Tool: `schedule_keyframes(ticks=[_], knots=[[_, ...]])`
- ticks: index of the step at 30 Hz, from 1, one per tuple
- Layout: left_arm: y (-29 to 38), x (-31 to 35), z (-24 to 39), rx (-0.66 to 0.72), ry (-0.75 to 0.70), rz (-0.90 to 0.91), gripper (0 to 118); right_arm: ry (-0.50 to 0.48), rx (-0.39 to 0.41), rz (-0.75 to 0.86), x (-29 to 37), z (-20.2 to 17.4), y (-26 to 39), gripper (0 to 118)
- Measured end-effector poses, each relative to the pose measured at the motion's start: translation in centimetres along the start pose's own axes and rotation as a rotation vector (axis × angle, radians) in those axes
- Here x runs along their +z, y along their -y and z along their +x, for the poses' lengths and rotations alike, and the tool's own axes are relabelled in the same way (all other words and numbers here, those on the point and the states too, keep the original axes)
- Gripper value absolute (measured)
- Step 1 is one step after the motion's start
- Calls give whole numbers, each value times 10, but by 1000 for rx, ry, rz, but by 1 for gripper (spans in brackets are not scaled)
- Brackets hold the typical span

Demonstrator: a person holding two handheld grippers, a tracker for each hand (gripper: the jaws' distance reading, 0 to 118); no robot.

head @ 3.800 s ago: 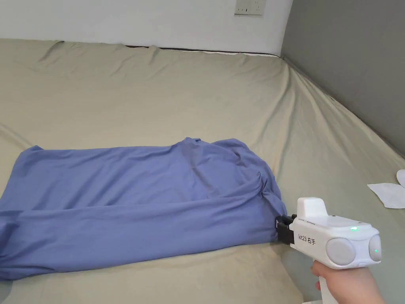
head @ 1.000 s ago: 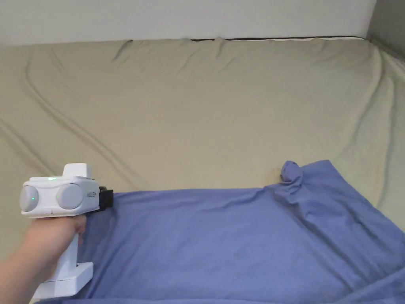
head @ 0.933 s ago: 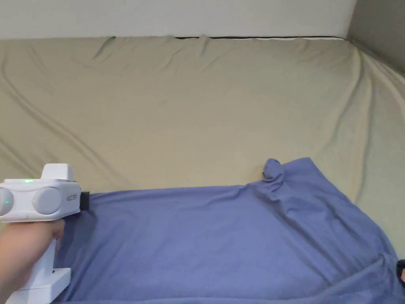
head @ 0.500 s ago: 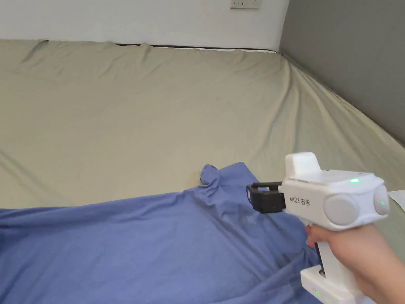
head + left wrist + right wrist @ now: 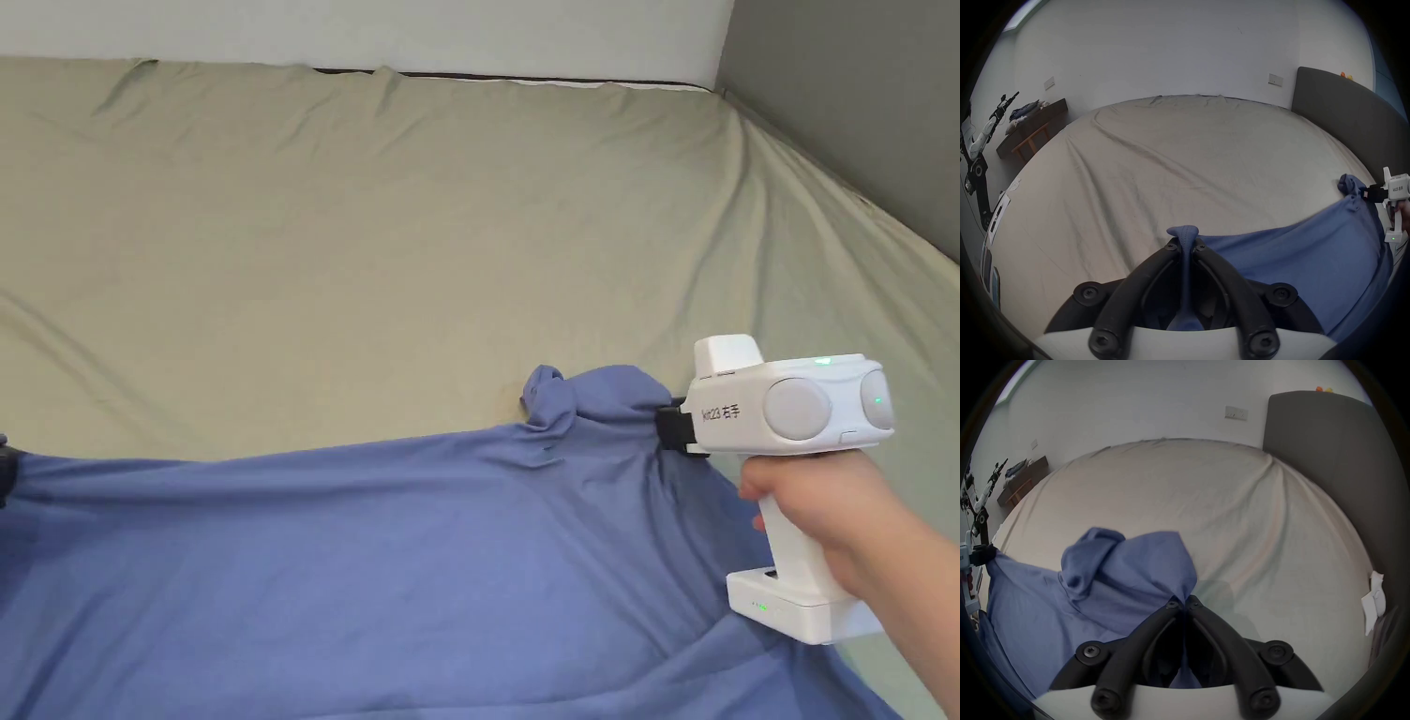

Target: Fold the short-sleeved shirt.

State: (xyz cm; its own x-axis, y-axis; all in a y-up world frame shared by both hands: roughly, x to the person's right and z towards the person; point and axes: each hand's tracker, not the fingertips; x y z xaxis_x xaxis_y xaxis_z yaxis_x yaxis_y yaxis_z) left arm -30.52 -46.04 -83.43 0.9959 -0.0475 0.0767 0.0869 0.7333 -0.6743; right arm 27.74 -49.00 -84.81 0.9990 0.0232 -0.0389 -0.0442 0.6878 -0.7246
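Far left of the room we note a dark side table (image 5: 1033,124) with clothes on it, against the white wall (image 5: 1154,48). Next, our left gripper (image 5: 1185,246) has its fingers (image 5: 1171,247) clenched on a bunched corner of the blue shirt (image 5: 375,562); cloth passes between them. The shirt stretches across the near side of the bed (image 5: 422,234), over its beige sheet, its far edge pulled fairly straight between both grippers. A small puckered lump of cloth sits along that edge, just left of our right gripper (image 5: 667,427). That gripper's fingers (image 5: 1171,604) are pinched together on the shirt's other corner, our hand (image 5: 825,516) around the handle. Beyond, at far right, stands the grey headboard (image 5: 844,112); white tissue (image 5: 1374,601) lies near it.
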Motion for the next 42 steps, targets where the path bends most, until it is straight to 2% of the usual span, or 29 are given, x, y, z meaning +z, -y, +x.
schedule_keyframes(ticks=[1,5,17,20,22,25,28,35,38,39,42], knots=[[-2,5,0,2,-6,19,3,18,6,18,7,2,-4,1],[-19,29,-1,4,-2,75,3,-14,-18,93,53,7,-21,1],[-73,145,-3,47,2,299,3,-33,-42,303,198,11,-57,1],[-77,167,-2,51,13,315,3,-36,-59,328,216,17,-59,1],[-72,176,1,34,12,315,3,-45,-28,297,222,14,-53,1],[-51,182,1,16,16,284,3,-14,50,252,223,13,-31,1],[-14,183,4,19,22,214,3,-16,46,201,220,13,1,1],[91,181,5,25,58,39,3,-27,101,56,215,9,100,1],[132,174,6,45,76,-41,2,-4,159,-24,205,6,139,1],[145,169,7,46,77,-80,2,13,159,-47,183,19,151,1],[172,161,10,51,72,-115,2,16,93,-77,166,27,174,1]])
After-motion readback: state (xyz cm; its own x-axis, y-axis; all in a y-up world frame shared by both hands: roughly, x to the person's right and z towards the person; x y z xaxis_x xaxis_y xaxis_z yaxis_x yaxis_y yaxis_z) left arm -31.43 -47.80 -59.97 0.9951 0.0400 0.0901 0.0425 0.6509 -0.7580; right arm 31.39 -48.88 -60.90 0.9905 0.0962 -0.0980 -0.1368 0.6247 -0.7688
